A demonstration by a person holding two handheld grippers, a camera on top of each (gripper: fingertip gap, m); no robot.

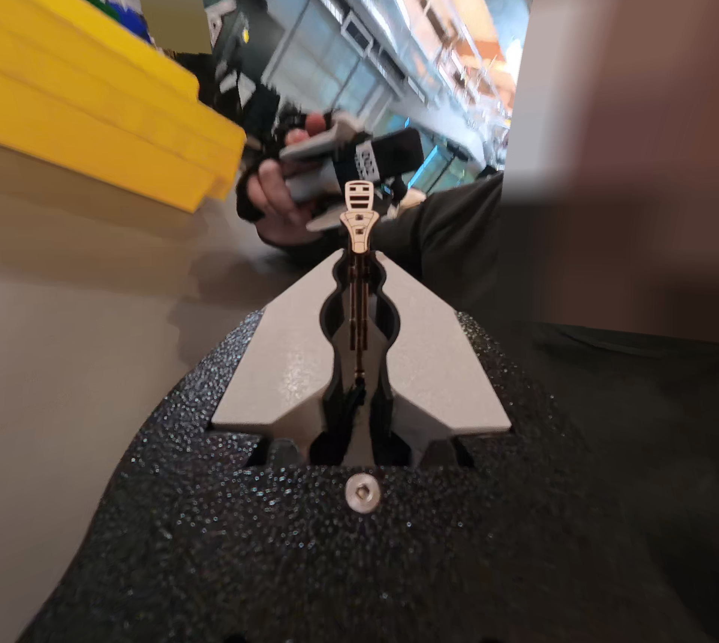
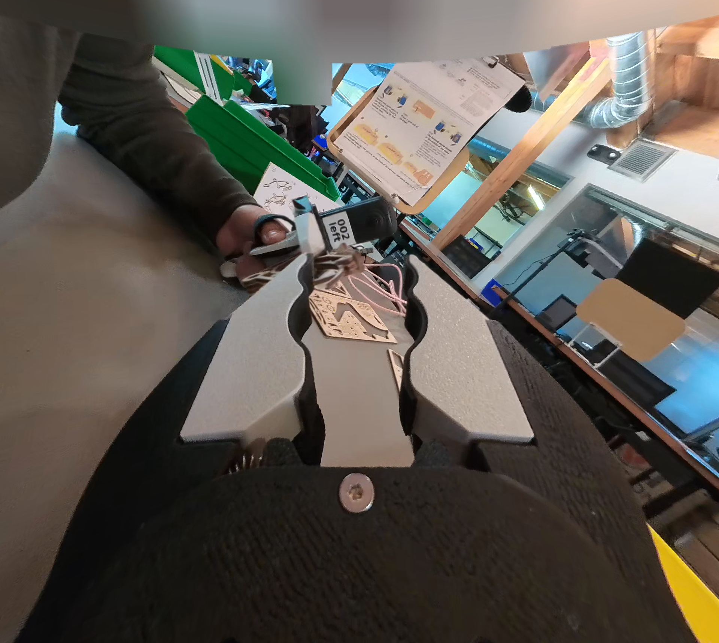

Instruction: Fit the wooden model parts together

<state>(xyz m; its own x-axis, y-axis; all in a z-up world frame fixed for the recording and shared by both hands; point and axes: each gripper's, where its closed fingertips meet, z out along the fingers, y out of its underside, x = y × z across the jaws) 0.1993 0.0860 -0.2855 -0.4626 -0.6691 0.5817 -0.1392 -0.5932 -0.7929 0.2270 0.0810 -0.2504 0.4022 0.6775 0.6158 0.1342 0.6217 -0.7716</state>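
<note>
My left gripper (image 1: 360, 255) is shut on a thin wooden model assembly (image 1: 358, 220), seen edge-on; its pale slotted end sticks out past the fingertips. My right gripper (image 2: 356, 266) is open and empty, low over the grey table. Between its fingers (image 2: 268, 317) lie a flat engraved wooden part (image 2: 350, 317), a small wooden part (image 2: 397, 367) and pink rubber bands (image 2: 383, 288). The right wrist view also shows the left gripper (image 2: 307, 231), held by a hand, with the dark-patterned wooden assembly (image 2: 334, 262) just beyond my right fingertips. The right gripper (image 1: 327, 161) shows behind the assembly in the left wrist view.
Stacked yellow bins (image 1: 97, 91) stand at the left on the grey table (image 1: 97, 332). Green bins (image 2: 249, 142), a white parts sheet (image 2: 284, 189) and an instruction sheet on a wooden board (image 2: 420, 130) lie beyond the grippers. A dark sleeve (image 1: 459, 231) rests on the table. About 5 centimeters separates my left fingertips from my right.
</note>
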